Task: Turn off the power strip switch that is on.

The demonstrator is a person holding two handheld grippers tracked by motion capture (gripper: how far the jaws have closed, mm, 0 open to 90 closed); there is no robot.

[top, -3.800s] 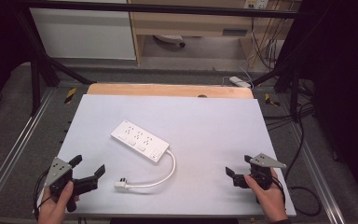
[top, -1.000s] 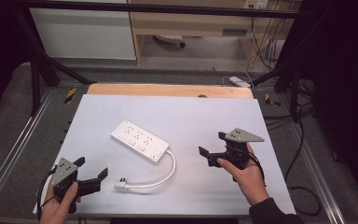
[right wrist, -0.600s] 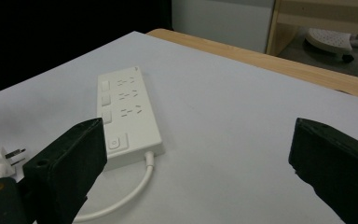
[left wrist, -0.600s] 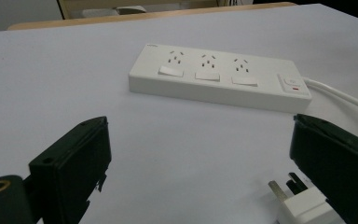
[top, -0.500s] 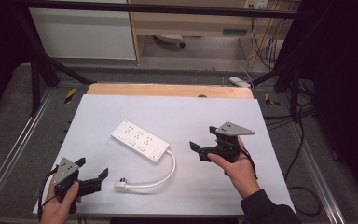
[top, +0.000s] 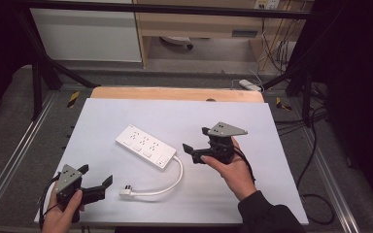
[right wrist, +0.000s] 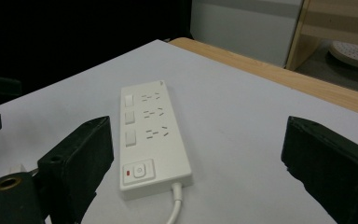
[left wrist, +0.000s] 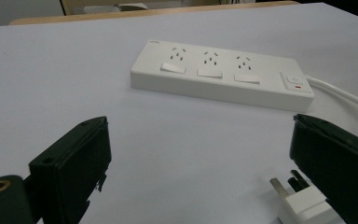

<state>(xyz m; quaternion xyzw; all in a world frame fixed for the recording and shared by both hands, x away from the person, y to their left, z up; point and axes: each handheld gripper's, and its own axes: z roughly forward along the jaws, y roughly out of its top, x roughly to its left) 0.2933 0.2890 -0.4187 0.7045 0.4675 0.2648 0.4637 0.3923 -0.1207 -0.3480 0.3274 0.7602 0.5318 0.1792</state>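
The right gripper [top: 194, 145] is wide open, closing a little, holding nothing; the power strip [top: 145, 146] lies just ahead. The left gripper [top: 97, 182] is open and empty, its plug [top: 125, 192] beside one jaw.

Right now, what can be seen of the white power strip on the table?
The power strip is a flat white bar of plastic look, lying face up and slanted on the white table top. It has three socket groups, each with a rocker switch, and a main button with a red mark at the cord end. Its white cord curves round to a loose plug. No gripper touches it.
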